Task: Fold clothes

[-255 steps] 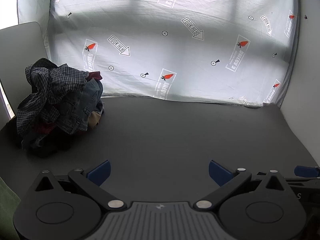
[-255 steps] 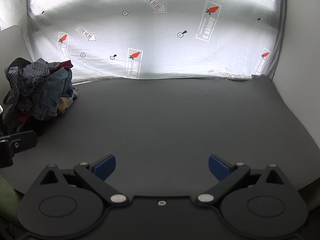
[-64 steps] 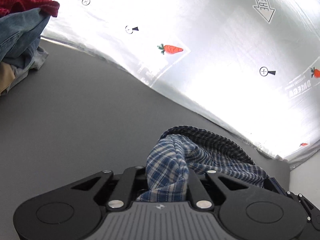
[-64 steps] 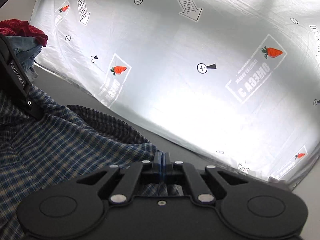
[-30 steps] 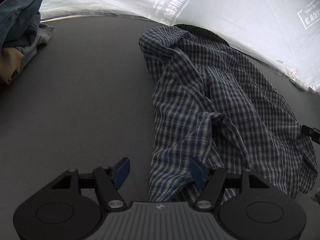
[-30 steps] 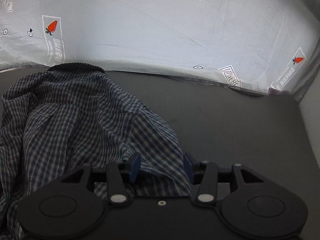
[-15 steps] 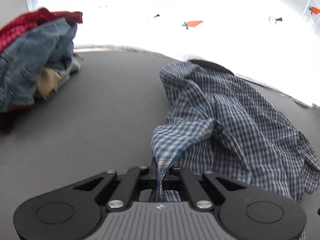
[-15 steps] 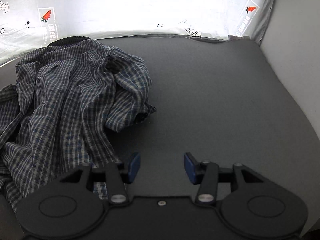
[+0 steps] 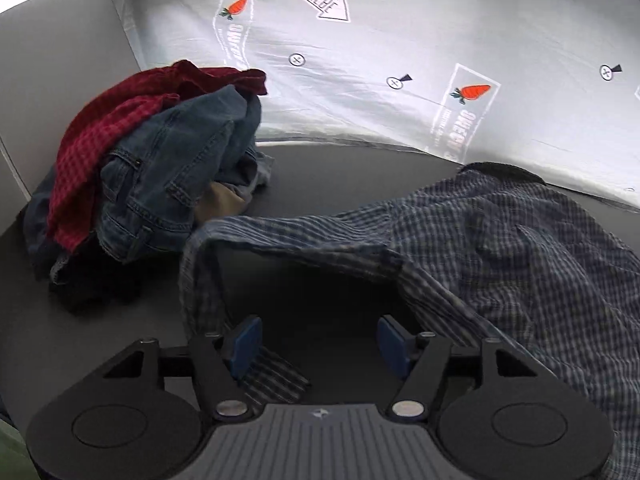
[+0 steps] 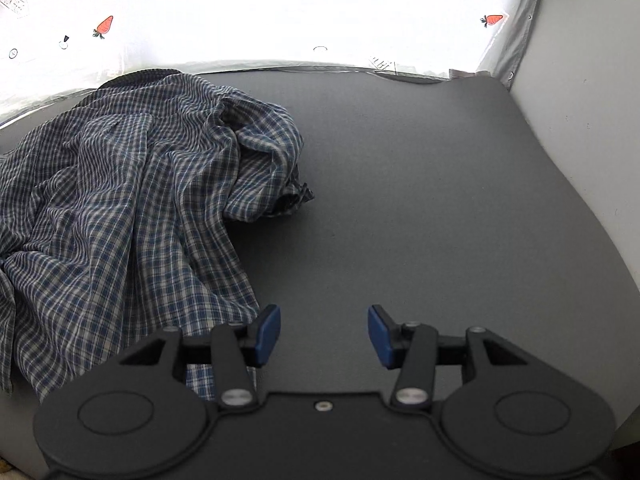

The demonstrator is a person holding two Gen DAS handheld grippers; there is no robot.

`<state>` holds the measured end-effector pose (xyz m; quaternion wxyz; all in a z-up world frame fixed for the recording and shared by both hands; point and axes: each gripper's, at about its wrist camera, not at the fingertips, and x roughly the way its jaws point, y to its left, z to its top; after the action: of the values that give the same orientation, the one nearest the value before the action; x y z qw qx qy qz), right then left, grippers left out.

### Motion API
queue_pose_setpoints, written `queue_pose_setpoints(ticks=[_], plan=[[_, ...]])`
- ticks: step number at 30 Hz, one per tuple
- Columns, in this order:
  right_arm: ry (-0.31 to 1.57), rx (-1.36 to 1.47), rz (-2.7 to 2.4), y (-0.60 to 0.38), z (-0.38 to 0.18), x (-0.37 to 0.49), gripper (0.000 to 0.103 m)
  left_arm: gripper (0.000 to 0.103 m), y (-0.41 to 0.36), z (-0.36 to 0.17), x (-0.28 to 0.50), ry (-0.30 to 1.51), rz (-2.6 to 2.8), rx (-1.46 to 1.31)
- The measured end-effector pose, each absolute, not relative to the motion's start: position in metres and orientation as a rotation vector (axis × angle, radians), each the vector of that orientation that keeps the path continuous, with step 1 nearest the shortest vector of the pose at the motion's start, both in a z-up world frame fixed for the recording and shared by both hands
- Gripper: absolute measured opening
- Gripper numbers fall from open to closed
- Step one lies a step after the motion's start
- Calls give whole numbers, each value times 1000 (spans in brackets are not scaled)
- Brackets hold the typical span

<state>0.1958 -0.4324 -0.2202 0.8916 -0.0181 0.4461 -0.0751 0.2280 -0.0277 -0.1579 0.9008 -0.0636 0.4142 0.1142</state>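
Note:
A blue-and-white checked shirt (image 9: pixel 500 248) lies crumpled on the dark grey table (image 10: pixel 440 200). One sleeve (image 9: pixel 280 236) stretches left from it, then hangs down and trails beside the left finger of my left gripper (image 9: pixel 320 342). That gripper's jaws are opening; the blue pads stand apart and press on nothing. In the right wrist view the shirt (image 10: pixel 128 184) fills the left half. My right gripper (image 10: pixel 324 332) is open over bare table, with the shirt's hem just beside its left finger.
A pile of clothes (image 9: pixel 152 176), red checked cloth over blue jeans, sits at the table's left end against a grey panel (image 9: pixel 60 60). A white printed sheet (image 9: pixel 400 40) hangs behind the table. A white wall (image 10: pixel 580 100) bounds the right side.
My left gripper was shut on the sleeve's end half a second ago and has let go. The sleeve now reaches left toward the pile. My right gripper came off the hem a second ago.

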Motion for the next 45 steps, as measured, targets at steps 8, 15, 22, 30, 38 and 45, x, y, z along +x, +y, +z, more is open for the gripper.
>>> queue_pose_setpoints(ticks=[8, 15, 22, 30, 38, 45], plan=[[935, -95, -68, -421, -223, 196, 51, 72, -145, -205, 208, 1048, -179, -167], [964, -131, -14, -420, -234, 187, 53, 30, -140, -227, 207, 1088, 2, -124], [972, -42, -74, -441, -237, 185, 53, 4, -59, -159, 170, 865, 308, -224], [982, 31, -27, -441, -240, 194, 53, 20, 18, -147, 155, 851, 493, -173], [991, 40, 2, -433, -238, 191, 53, 68, -69, -177, 159, 952, -12, -239], [1032, 65, 117, -430, -245, 183, 53, 68, -106, -209, 177, 1074, 8, -65]])
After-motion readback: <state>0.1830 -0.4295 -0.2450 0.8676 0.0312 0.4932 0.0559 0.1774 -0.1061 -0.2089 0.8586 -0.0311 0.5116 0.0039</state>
